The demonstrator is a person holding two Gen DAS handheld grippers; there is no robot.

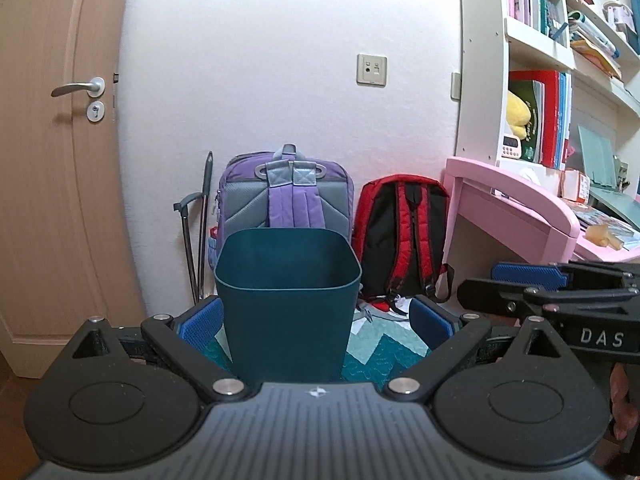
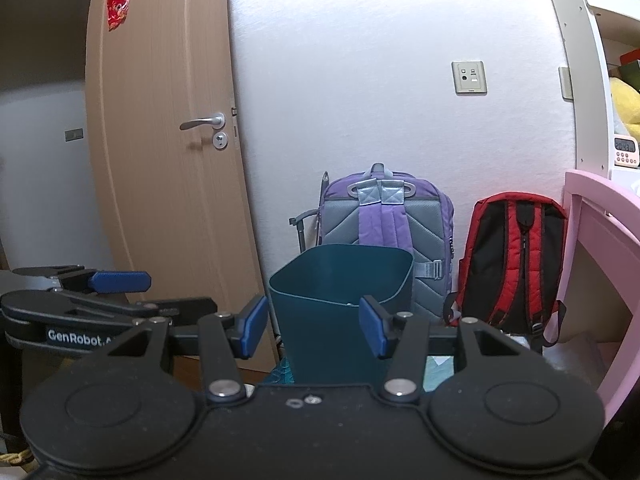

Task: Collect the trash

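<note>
Both grippers sat nearest the lenses with nothing held. Left gripper (image 1: 316, 320) had its blue fingers (image 1: 200, 322) spread wide, one either side of the teal bin (image 1: 286, 300) as that view showed it; whether they touched its walls could not be told. Right gripper (image 2: 312, 326) hung at three o'clock of the left one, fingers (image 2: 252, 328) parted and empty, with the bin at twelve o'clock just beyond them.

The bin stood upright on a teal-and-white quilted mat (image 1: 384, 354), mouth open. Its bottom was hidden from view.

White paper scraps (image 1: 394, 304) lay on the floor at about one o'clock past the bin, at the foot of the red backpack (image 1: 404, 240); these looked like the trash. To do this step well, I judged, one gripper should steady the bin while the other reaches round its right side, pinching each scrap low and clear of the backpack straps. Farther off, a purple backpack (image 1: 286, 192) leaned on the wall.
</note>
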